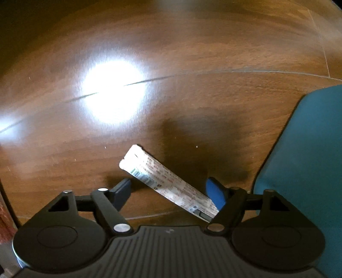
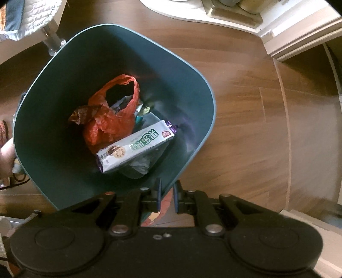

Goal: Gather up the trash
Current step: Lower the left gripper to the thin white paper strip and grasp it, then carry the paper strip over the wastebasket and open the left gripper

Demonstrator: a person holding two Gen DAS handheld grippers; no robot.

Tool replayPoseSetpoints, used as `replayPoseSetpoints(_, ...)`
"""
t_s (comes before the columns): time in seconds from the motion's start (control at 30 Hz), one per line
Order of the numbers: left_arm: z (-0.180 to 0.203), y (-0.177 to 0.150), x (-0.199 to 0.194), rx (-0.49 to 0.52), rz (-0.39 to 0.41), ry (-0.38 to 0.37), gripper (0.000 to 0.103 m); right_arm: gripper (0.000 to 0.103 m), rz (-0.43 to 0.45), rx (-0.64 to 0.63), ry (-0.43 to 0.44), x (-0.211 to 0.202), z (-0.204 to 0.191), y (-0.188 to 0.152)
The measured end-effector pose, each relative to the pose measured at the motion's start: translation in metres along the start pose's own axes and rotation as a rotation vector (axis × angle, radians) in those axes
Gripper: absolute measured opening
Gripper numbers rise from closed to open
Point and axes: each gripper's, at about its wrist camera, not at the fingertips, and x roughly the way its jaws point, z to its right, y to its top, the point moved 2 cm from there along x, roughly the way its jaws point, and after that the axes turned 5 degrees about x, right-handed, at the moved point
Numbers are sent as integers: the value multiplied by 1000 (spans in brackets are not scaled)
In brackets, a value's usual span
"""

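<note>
A long, flat printed packet [image 1: 162, 177] lies at a slant on the wooden floor [image 1: 192, 53]. My left gripper [image 1: 168, 187] points down over it, open, with the packet between the fingers; its lower end lies against the right blue pad [image 1: 214, 192], while the left pad stands clear. The teal trash bin [image 1: 310, 160] stands just to the right. In the right wrist view my right gripper [image 2: 167, 190] is shut on the near rim of that bin [image 2: 64, 107]. Inside lie a red plastic bag [image 2: 109, 121], a white and green carton [image 2: 136, 147] and crumpled wrappers.
A bright glare patch [image 1: 113, 94] lies on the floor ahead of the packet. White furniture bases [image 2: 213, 12] and a metal leg [image 2: 51, 40] stand beyond the bin. A person's hand [image 2: 6, 154] shows at the bin's left side.
</note>
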Motion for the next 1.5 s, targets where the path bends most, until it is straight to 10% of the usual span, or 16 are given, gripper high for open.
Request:
replayPoseSetpoints(0.13,6,-3,-5,15,6,64,38,10,1,17,-3,3,2,1)
replayPoseSetpoints(0.3,-2,0,-13,28,21,33,24,10,6,32,-8,7,3,-3)
replayPoseSetpoints(1.1,-44,-18,-245,141,342,17,11,9,261,-7,-57,-29,-25,-13)
replayPoseSetpoints(1.5,-9,-74,-388,384,589,-77,11,9,333,-70,-108,-34,-44,-18)
